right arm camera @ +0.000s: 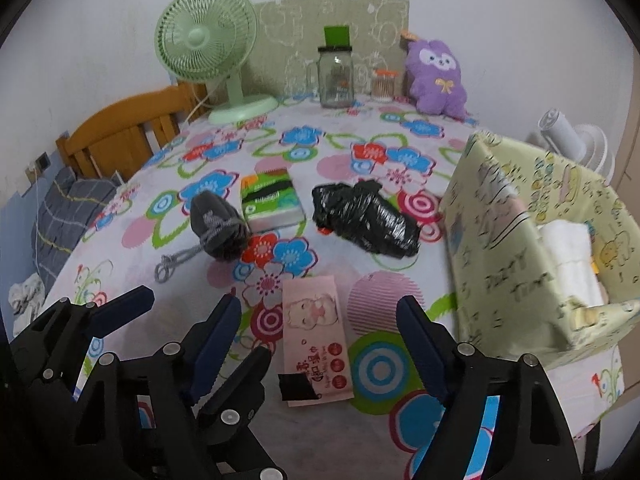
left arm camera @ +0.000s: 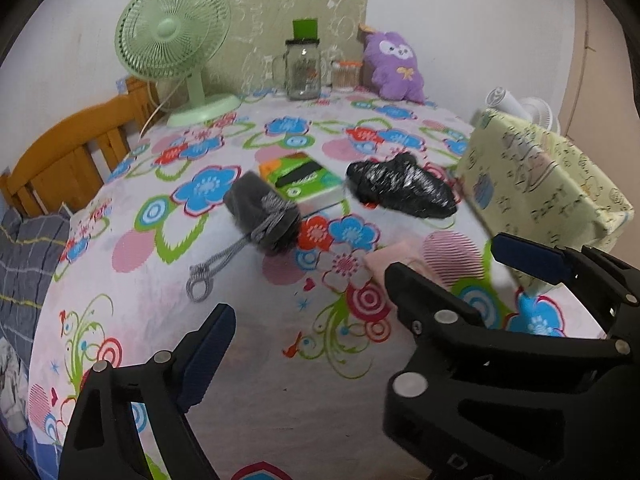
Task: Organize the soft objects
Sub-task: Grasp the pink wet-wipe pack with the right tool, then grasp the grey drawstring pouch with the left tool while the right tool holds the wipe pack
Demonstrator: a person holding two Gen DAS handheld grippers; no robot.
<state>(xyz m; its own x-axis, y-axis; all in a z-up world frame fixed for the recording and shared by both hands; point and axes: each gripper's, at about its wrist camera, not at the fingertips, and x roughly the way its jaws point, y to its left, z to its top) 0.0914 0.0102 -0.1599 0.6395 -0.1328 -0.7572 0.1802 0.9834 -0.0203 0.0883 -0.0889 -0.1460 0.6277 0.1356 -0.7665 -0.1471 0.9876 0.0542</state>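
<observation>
Right now we hold both tools low over the near edge of the flowered tablecloth (right arm camera: 360, 152), and neither one has anything in it: our right gripper (right arm camera: 316, 320) stands spread wide with the pink wipes packet (right arm camera: 316, 336) lying flat on the cloth between and just ahead of its fingers, while our left gripper (left arm camera: 360, 276) is likewise spread, empty, hovering close on the right one's left. Farther out lie the grey drawstring pouch (right arm camera: 218, 224), touching or nearly touching the green tissue pack (right arm camera: 270, 200), and beside them the crumpled black plastic bag (right arm camera: 364, 216). The pale yellow fabric box (right arm camera: 520, 240) sits at our right with a white folded item (right arm camera: 568, 252) already inside, so we judge it to be where the soft things go. What worries us most is the packet itself: it is thin and lies flat, so our fingers may slide over it or pinch the tablecloth along with it and drag the cloth. The two tools are also crowded together and could knock one another. The box walls look soft, so a careless brush might fold them in.
</observation>
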